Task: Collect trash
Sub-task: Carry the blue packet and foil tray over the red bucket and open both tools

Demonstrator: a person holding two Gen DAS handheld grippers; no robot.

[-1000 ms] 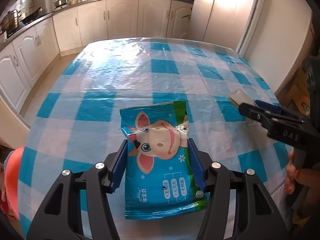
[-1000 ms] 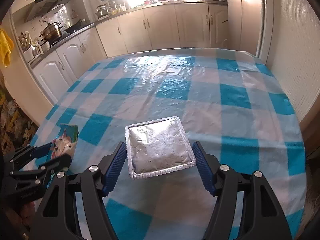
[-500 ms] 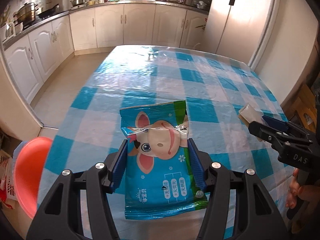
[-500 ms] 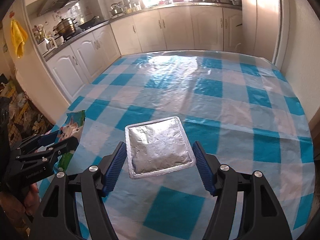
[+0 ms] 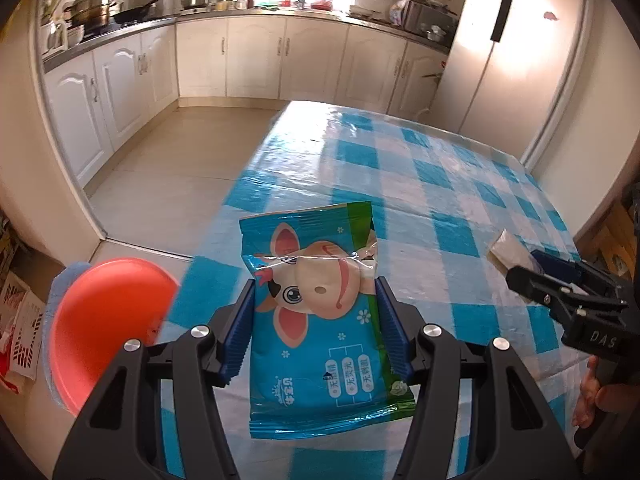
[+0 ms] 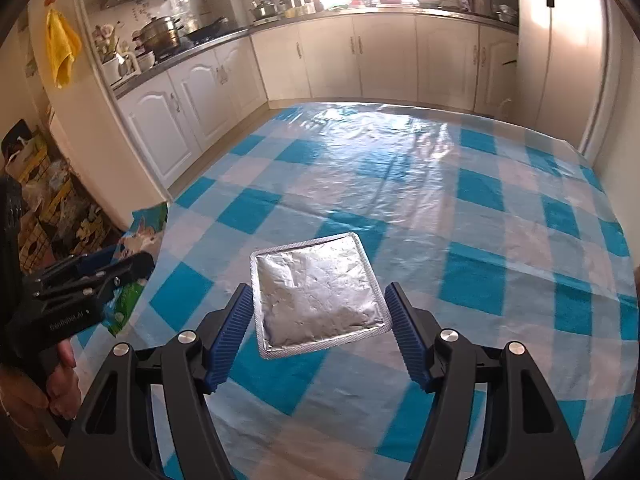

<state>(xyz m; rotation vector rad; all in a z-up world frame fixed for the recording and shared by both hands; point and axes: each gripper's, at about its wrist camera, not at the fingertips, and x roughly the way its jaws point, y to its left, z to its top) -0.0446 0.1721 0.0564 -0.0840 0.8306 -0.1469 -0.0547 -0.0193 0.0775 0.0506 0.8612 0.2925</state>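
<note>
My left gripper (image 5: pixel 315 326) is shut on a blue snack wrapper with a cartoon cow (image 5: pixel 320 312) and holds it above the table's left edge; the wrapper also shows at the left of the right wrist view (image 6: pixel 140 240). My right gripper (image 6: pixel 320 322) is shut on a silver foil packet (image 6: pixel 318 298) and holds it above the checked tablecloth (image 6: pixel 460 200). An orange-red bin (image 5: pixel 104 320) stands on the floor at the lower left, beside the table. The right gripper shows at the right edge of the left wrist view (image 5: pixel 572 296).
The table with the blue-and-white checked cloth (image 5: pixel 420 184) fills the middle. White kitchen cabinets (image 5: pixel 256 60) line the back and left, a fridge (image 5: pixel 520 52) stands at the back right. Boxes and bags (image 6: pixel 52 200) sit on the floor to the left.
Both grippers have pulled back and swung left with their loads. In the left wrist view the floor and the orange-red bin have come more into view.
</note>
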